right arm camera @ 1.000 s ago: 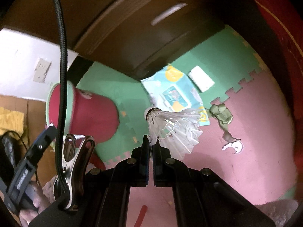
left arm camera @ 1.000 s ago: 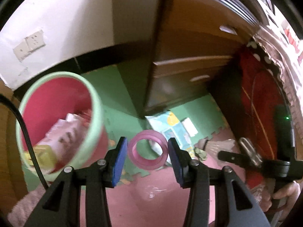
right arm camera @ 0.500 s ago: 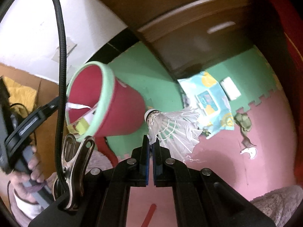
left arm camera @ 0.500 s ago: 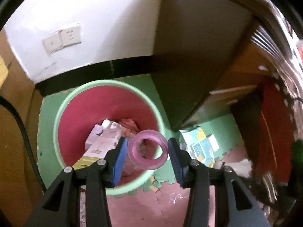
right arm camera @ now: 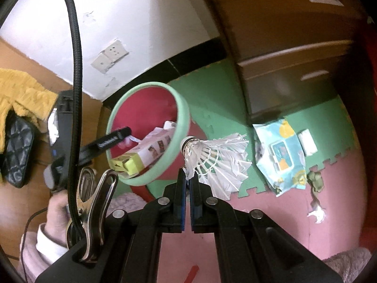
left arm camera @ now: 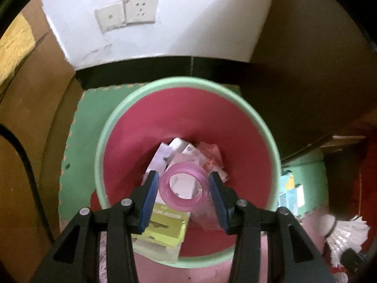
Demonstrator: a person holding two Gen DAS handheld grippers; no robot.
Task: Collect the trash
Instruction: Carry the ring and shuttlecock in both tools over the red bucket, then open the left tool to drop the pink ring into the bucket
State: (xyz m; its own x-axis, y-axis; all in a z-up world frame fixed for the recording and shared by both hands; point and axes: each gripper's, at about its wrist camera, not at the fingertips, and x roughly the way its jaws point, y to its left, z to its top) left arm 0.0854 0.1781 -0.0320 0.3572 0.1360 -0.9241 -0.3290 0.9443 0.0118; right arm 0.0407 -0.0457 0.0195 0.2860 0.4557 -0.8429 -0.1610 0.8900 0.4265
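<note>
White wall [left arm camera: 188,23], green-pink foam floor [right arm camera: 212,94], brown dresser [right arm camera: 294,59]

My left tongs [left arm camera: 183,189] hide the near rim of the bin [left arm camera: 266,127] and part of the yellow box [left arm camera: 165,231] below the pink ring [left arm camera: 183,186]. Right of them, the shuttlecock [left arm camera: 346,233] is cut off by the picture's edge. The packet [right arm camera: 280,155] beyond my right tongs [right arm camera: 187,184] is too blurred to read.

Pink tape ring [left arm camera: 183,184] above red bin [left arm camera: 188,89]; white shuttlecock [right arm camera: 216,158] beside it.
</note>
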